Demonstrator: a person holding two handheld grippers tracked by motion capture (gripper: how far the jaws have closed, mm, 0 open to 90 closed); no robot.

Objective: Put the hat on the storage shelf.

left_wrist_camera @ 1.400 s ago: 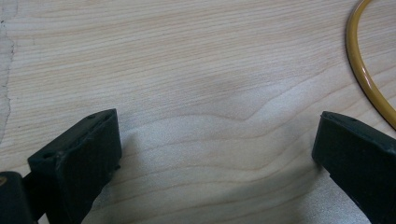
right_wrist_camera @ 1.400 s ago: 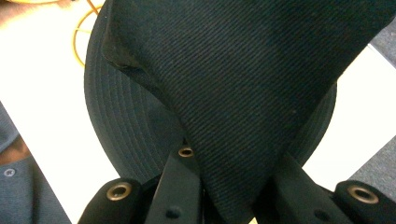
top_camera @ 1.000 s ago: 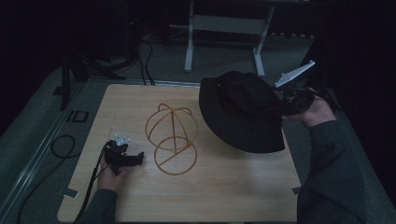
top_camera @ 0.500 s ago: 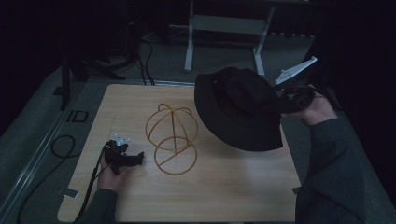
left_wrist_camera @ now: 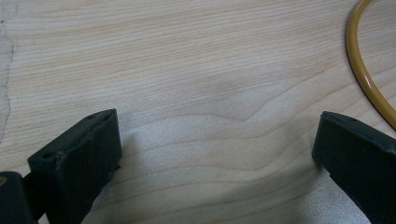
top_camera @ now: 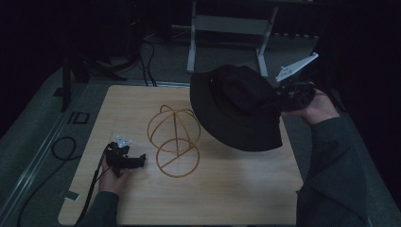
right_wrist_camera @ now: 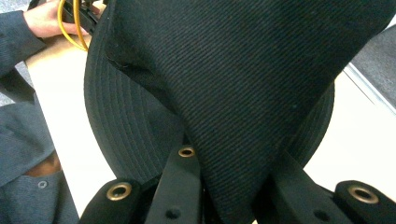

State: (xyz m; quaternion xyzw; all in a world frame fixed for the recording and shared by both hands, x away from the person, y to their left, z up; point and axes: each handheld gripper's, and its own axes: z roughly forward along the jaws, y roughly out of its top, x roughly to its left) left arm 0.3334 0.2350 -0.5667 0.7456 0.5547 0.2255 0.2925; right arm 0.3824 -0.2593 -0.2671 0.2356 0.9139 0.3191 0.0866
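Little has moved: right gripper pinches the black hat; swinging brim could topple the wire stand; left gripper spread.

A black brimmed hat, its crown pinched, hangs tilted above the table beside a yellow wire stand.

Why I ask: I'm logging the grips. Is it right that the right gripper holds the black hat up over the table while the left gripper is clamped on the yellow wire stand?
Not quite. The left gripper is open on the bare table, beside the yellow wire stand, as the left gripper view shows. The right gripper does hold the black hat up.
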